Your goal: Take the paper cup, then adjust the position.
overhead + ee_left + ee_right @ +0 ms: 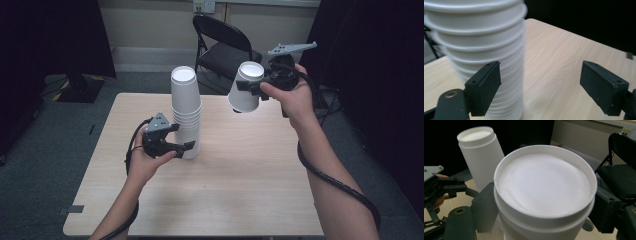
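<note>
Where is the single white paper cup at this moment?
In the high view, the single paper cup is upside down between the right gripper fingers, above the table's far right part, right of the cup stack.

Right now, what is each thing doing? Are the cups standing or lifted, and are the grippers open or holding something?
Stack: upside down, standing on the table, leaning a little.
Cup: upside down, tilted, lifted off the table, held.
Right gripper: shut on the cup.
Left gripper: open, beside the stack's bottom, one jaw at its side, gripping nothing.
Chair: unfolded, behind the table.
</note>
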`<control>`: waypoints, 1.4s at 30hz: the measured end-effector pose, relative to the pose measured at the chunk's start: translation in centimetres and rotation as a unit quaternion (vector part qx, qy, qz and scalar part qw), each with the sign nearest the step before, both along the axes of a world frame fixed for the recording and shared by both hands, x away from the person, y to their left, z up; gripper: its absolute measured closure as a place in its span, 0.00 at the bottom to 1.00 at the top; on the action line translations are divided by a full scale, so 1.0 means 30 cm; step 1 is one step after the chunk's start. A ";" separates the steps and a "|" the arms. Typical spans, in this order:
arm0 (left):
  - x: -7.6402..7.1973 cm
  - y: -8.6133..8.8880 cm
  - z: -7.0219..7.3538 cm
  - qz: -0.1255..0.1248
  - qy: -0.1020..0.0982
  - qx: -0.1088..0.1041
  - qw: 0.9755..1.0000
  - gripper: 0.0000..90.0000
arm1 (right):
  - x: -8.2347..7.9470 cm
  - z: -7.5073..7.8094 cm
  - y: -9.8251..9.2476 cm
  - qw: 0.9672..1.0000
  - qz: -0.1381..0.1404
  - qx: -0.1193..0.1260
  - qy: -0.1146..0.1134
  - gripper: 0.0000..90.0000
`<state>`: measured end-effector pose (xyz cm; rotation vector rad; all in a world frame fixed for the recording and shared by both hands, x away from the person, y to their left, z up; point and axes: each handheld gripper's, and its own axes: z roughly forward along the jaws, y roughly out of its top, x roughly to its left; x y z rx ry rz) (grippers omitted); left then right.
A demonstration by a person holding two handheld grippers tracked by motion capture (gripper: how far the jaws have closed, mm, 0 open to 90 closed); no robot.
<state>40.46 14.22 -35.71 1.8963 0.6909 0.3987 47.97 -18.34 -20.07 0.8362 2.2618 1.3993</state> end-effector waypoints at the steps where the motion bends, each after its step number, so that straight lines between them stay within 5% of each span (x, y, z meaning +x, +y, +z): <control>1: -0.005 -0.012 -0.003 -0.005 0.000 -0.003 1.000 0.19 | -0.003 -0.013 -0.001 1.000 0.001 0.001 0.001 0.24; 13: -0.021 -0.174 -0.041 -0.043 0.007 -0.040 0.998 0.19 | -0.048 -0.186 0.021 1.000 0.023 -0.013 0.016 0.24; 24: 0.003 -0.272 -0.070 -0.054 0.019 -0.088 0.994 0.23 | -0.080 -0.267 0.065 0.999 0.045 -0.004 0.021 0.24; 32: 0.014 -0.276 -0.122 -0.046 0.057 -0.105 0.992 0.24 | -0.086 -0.290 0.075 0.999 0.047 0.008 0.023 0.24; 42: 0.034 -0.281 -0.137 -0.061 0.061 -0.118 0.989 0.27 | -0.092 -0.313 0.098 0.997 0.062 0.018 0.032 0.24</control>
